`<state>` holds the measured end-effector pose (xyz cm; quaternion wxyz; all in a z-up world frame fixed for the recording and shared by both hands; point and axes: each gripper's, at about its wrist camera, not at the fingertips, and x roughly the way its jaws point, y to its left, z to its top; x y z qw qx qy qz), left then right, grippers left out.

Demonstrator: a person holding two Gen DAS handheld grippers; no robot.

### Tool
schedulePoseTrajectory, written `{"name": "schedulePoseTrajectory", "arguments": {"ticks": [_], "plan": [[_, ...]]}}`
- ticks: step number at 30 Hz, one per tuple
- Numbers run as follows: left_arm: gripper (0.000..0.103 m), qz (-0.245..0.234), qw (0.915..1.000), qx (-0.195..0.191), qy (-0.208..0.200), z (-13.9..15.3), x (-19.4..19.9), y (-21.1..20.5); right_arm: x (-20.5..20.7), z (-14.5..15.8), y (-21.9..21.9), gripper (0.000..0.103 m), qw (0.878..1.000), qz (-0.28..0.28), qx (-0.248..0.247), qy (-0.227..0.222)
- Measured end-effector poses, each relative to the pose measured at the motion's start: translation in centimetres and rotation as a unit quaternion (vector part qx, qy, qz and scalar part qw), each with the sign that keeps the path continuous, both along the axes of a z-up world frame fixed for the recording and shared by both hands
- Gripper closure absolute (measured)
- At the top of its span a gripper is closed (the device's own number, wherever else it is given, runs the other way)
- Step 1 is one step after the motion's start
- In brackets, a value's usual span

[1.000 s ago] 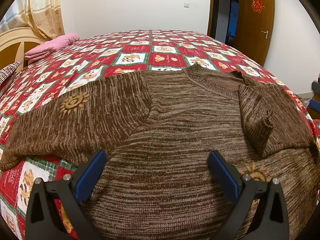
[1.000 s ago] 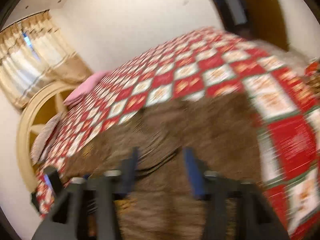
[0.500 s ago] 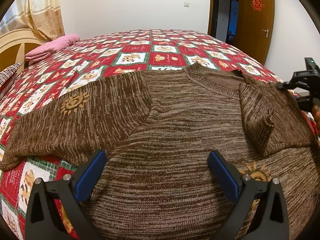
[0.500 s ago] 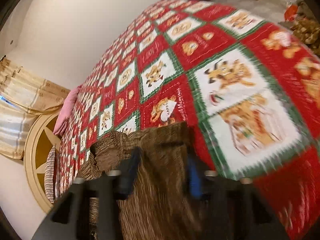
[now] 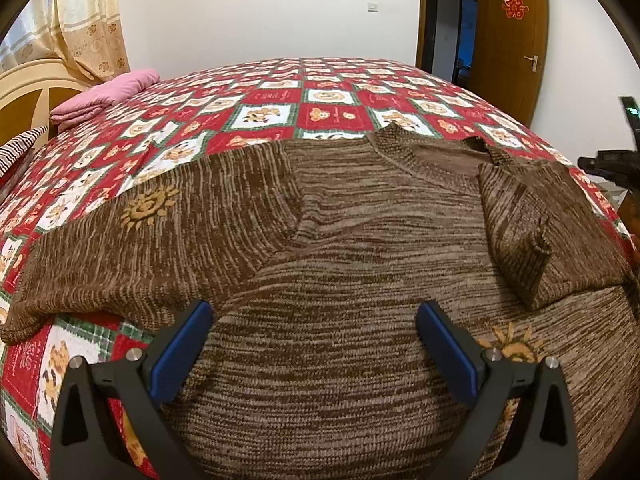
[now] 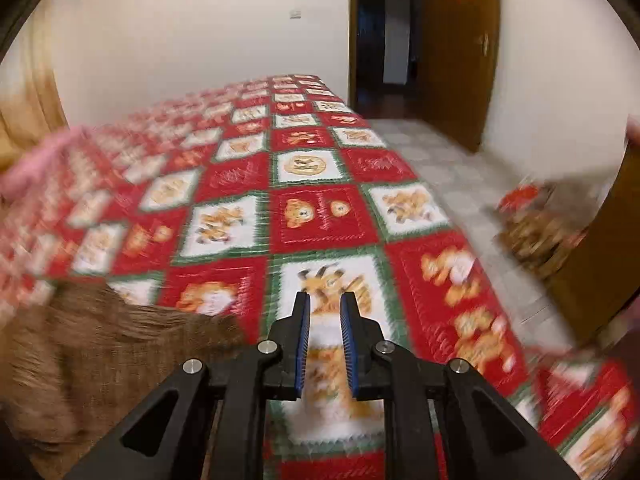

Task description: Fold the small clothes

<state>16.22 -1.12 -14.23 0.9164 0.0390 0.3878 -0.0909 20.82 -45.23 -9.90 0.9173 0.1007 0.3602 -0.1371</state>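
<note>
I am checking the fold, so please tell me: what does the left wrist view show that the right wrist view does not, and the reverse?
Only the left wrist view shows the whole brown sweater: one sleeve folded over the body, the other sleeve spread flat, and the open left claw above it. Only the right wrist view shows the right claw, closing with nothing between its pads, over bare quilt, and the tiled floor. Both show the patterned quilt, the sweater and the wooden door.
</note>
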Motion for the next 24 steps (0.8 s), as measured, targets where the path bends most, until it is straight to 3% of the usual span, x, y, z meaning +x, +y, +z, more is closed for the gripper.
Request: {"name": "schedulePoseTrajectory", "arguments": {"ticks": [1,3,5,6,11,13,15,16,17,20,22,24], "plan": [[0.000,0.000,1.0000,0.000,0.000,0.0,0.0,0.0,-1.0,0.1,-0.2,0.087,0.999,0.014,0.052,-0.006],[0.000,0.000,1.0000,0.000,0.000,0.0,0.0,0.0,-2.1,0.0,0.3,0.081,0.996,0.024,0.088,0.002],[0.000,0.000,1.0000,0.000,0.001,0.0,0.0,0.0,-3.4,-0.1,1.2,0.045,0.994,0.038,0.106,0.005],[0.000,0.000,1.0000,-0.001,0.000,0.0,0.0,0.0,-4.4,-0.3,1.3,0.040,0.992,0.047,0.118,0.000],[0.000,0.000,1.0000,0.000,0.000,0.0,0.0,0.0,-7.2,-1.8,2.6,0.039,0.981,0.084,0.172,0.032],[0.000,0.000,1.0000,-0.001,0.000,0.0,0.0,0.0,-8.1,-2.8,3.9,0.039,0.980,0.098,0.159,0.070],[0.000,0.000,1.0000,0.000,0.000,0.0,0.0,0.0,-8.9,-3.1,5.1,0.051,0.985,0.104,0.121,0.073],[0.000,0.000,1.0000,0.000,0.000,0.0,0.0,0.0,-9.2,-3.0,6.2,0.075,0.987,0.112,0.080,0.081],[0.000,0.000,1.0000,0.000,0.000,0.0,0.0,0.0,-9.4,-3.2,6.8,0.085,0.987,0.118,0.067,0.089],[0.000,0.000,1.0000,0.000,0.001,0.0,0.0,0.0,-9.9,-3.1,8.0,0.092,0.986,0.126,0.033,0.102],[0.000,0.000,1.0000,0.000,0.000,-0.1,0.0,0.0,-10.4,-3.0,8.3,0.093,0.987,0.113,-0.012,0.110],[0.000,0.000,1.0000,0.003,0.001,0.0,0.0,0.0,-10.7,-3.0,7.5,0.095,0.989,0.095,-0.024,0.110]]}}
